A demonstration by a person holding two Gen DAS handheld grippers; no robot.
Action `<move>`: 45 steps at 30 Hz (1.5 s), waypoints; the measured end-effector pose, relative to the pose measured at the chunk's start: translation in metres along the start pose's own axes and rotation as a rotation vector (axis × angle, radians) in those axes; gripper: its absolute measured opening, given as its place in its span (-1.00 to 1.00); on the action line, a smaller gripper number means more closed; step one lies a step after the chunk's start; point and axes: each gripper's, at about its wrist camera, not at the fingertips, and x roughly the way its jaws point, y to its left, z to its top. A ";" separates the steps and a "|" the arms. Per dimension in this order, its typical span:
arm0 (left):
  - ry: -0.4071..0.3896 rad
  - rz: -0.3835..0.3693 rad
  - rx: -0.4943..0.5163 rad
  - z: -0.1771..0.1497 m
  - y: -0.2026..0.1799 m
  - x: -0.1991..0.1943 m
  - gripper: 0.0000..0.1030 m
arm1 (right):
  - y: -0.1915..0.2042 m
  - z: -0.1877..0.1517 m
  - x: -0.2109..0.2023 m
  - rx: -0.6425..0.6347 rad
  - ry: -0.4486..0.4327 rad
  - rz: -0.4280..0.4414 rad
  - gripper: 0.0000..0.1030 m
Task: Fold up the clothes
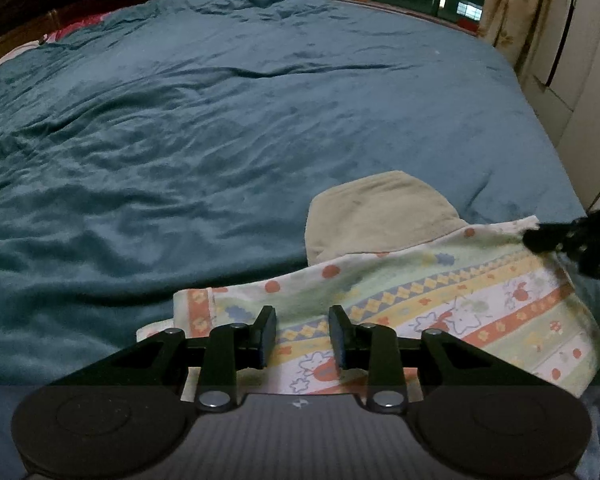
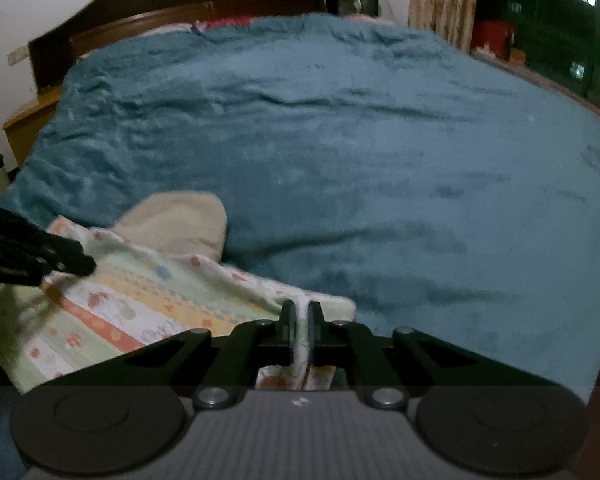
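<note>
On the blue bed [image 1: 220, 120], the left tool [image 1: 302, 334] hovers with its fingers apart just above the patterned cloth [image 1: 440, 304], whose long axis runs across toward the right tool [image 2: 299, 330], clamped on the cloth's far edge, a beige garment [image 1: 380, 212] lying beyond.

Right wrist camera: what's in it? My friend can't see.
The right claw is shut on an edge of a colorful patterned cloth lying on a teal blanket. A tan cloth lies behind it, and the left claw touches its far side.
</note>
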 end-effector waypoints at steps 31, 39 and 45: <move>-0.065 -0.045 0.019 0.009 -0.016 -0.018 -0.26 | 0.062 0.030 0.002 -0.138 0.018 0.292 -0.68; -0.041 -0.036 0.043 -0.022 -0.024 -0.035 -0.16 | 0.096 0.008 -0.006 -0.242 0.081 0.353 -0.66; -0.041 -0.021 0.047 -0.039 -0.028 -0.045 -0.06 | 0.112 -0.010 -0.025 -0.287 0.105 0.394 -0.65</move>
